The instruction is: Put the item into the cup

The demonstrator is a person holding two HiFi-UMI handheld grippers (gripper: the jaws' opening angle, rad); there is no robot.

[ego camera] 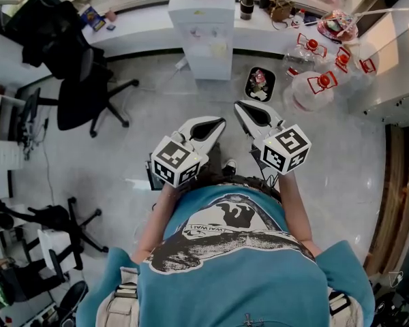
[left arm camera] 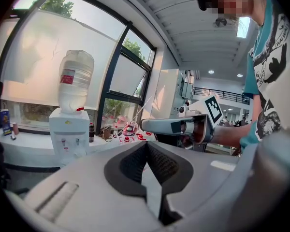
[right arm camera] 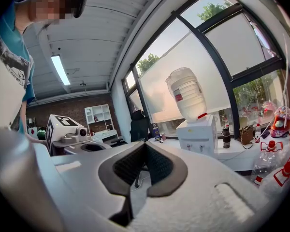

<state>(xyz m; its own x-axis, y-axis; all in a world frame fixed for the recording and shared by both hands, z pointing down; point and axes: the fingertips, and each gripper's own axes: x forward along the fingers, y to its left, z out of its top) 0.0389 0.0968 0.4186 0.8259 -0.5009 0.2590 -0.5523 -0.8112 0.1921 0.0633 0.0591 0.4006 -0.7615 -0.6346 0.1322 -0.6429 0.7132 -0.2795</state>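
Both my left hand-held gripper and right hand-held gripper are hovering closed, empty; I'm seeing no item to judge.

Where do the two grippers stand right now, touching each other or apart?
Apart. The head view shows a strip of floor between the left gripper and the right gripper, tips included.

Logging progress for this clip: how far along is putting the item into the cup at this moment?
Done: nothing visible; no cup or item can be made out. In hand: nothing, the left gripper and right gripper are both shut and empty, pointing toward the white box-shaped water dispenser. Left: everything, from picking the item up to dropping it in.
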